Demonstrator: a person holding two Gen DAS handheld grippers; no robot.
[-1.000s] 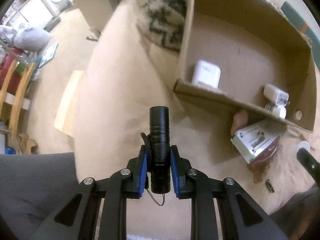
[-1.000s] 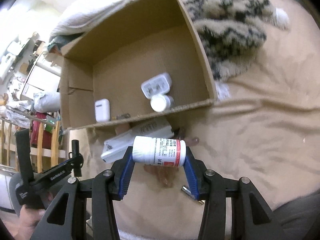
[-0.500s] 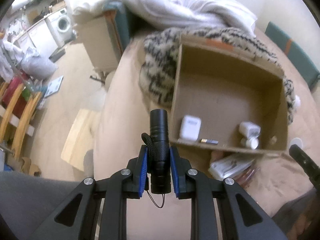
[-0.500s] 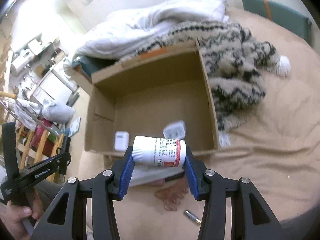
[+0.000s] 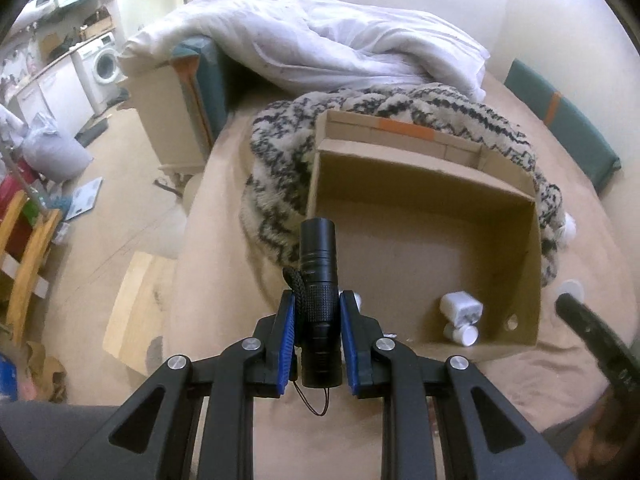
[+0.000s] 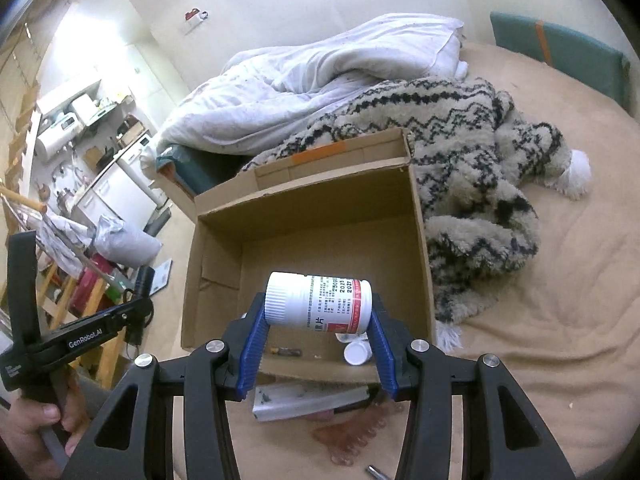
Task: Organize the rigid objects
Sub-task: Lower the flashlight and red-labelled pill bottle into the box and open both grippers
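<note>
Here, above the bed, my left hand-held gripper (image 5: 317, 336) clamps a black flashlight (image 5: 319, 300) upright while my right hand-held gripper (image 6: 317, 342) pinches a white pill bottle (image 6: 318, 302) sideways over the open cardboard box (image 6: 420, 216). The round bottle could roll from the blue pads (image 6: 251, 344) and miss the box, I judge.

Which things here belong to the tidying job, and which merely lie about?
Belonging:
black metal flashlight in left gripper
white plastic pill bottle in right gripper
open brown cardboard box

Lying about:
white crumpled duvet
black-and-cream zigzag fleece blanket
white washing machine
</note>
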